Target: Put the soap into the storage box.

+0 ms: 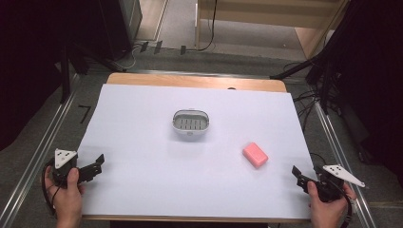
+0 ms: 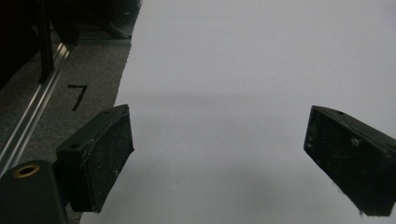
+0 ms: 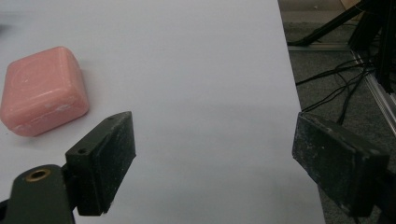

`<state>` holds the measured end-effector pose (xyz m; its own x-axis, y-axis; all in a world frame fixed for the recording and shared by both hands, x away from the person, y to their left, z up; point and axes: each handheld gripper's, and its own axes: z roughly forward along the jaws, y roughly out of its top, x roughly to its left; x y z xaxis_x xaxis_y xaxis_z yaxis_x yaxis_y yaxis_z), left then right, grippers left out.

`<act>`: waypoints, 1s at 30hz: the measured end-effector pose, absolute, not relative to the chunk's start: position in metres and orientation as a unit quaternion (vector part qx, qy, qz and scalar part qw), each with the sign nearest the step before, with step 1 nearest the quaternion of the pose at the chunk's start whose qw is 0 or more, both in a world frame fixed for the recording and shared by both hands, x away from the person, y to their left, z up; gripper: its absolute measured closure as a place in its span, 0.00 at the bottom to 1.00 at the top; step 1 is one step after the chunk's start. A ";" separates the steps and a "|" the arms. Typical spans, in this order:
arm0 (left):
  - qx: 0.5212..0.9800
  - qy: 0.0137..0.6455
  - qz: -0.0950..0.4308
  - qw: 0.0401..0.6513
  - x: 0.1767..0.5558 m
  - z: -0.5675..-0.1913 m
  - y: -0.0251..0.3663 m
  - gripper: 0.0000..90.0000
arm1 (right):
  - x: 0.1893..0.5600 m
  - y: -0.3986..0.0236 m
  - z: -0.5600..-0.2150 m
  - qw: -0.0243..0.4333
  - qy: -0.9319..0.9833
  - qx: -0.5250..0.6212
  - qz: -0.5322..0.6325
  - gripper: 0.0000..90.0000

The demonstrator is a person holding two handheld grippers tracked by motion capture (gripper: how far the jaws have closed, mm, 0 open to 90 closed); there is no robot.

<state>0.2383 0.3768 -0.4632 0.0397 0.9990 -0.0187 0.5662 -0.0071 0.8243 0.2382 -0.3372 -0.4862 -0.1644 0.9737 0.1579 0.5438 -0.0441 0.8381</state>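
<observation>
The tabletop is lying under a smooth, matt white sheet, with a strip of bare wood showing along its far edge. Wide bare sheet is lying open across the near half and along the left edge.

A small oval dish, white-rimmed with a grey slotted floor, is sitting near the middle, toward the far edge.

A pink soap bar, a rounded block with a dull, slightly scuffed surface, is resting flat toward the right edge, well apart from the dish.

The left gripper is hovering at the near left corner, its black, scratched jaws spread with nothing between them.

The right gripper is hovering at the near right corner, near the soap bar, its jaws likewise spread and holding nothing.
</observation>
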 end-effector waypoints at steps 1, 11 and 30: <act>0.635 0.616 0.317 0.342 0.238 -0.463 0.377 0.10 | 0.238 -0.337 -0.486 0.255 0.642 0.590 0.417 0.18; 0.634 0.619 0.316 0.338 0.239 -0.463 0.376 0.10 | 0.243 -0.332 -0.481 0.271 0.663 0.570 0.401 0.38; 0.630 0.614 0.325 0.348 0.236 -0.463 0.377 0.10 | 0.270 -0.316 -0.453 0.160 0.765 0.531 0.326 0.34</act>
